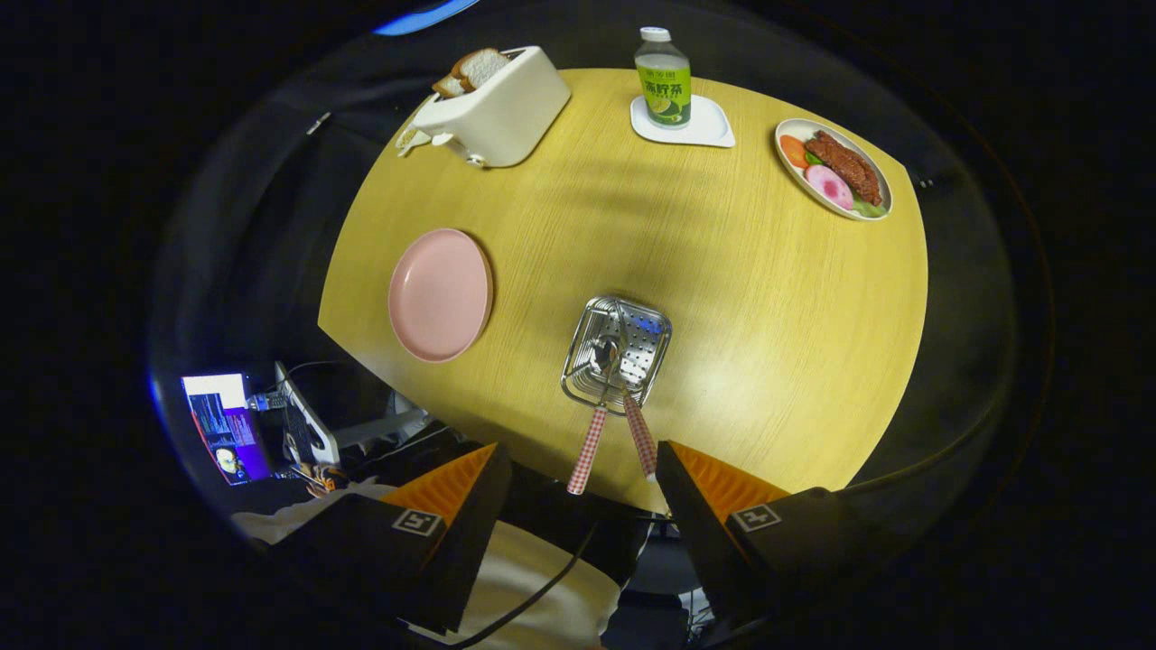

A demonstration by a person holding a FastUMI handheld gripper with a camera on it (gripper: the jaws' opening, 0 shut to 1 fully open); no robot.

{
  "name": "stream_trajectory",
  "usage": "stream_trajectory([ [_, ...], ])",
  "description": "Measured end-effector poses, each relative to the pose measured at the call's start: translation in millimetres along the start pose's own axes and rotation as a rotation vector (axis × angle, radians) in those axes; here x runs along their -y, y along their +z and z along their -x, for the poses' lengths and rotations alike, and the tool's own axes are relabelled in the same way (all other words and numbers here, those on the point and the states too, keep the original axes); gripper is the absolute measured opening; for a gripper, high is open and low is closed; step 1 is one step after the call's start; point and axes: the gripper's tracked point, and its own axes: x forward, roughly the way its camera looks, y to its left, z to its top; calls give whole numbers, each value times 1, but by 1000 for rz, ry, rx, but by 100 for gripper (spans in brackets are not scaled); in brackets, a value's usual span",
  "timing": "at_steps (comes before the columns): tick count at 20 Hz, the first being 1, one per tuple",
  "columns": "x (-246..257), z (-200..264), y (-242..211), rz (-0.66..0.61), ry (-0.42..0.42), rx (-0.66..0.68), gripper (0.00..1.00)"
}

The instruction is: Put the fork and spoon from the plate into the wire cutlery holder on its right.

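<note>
wood-grain table, rounded edge. on it: white toaster with bread slices at 11 o'clock; green-label bottle upright on a white coaster at 12; plate of food at 2; empty pink plate at 9; wire cutlery holder near the middle toward 6, just right of the pink plate, two checked handles sticking out over its near rim.

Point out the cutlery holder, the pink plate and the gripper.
Cutlery holder point(618, 352): gripper view, its perforated floor.
Pink plate point(440, 293): gripper view, its bare centre.
Gripper point(578, 478): gripper view, open gap midway between fingertips.
</note>
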Motion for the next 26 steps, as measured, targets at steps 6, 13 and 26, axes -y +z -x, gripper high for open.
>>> stream_trajectory([
  [6,-9,38,18,-88,-16,324,100],
  [13,-39,86,25,-50,-117,672,99],
  [26,-145,207,51,21,-217,1319,99],
])
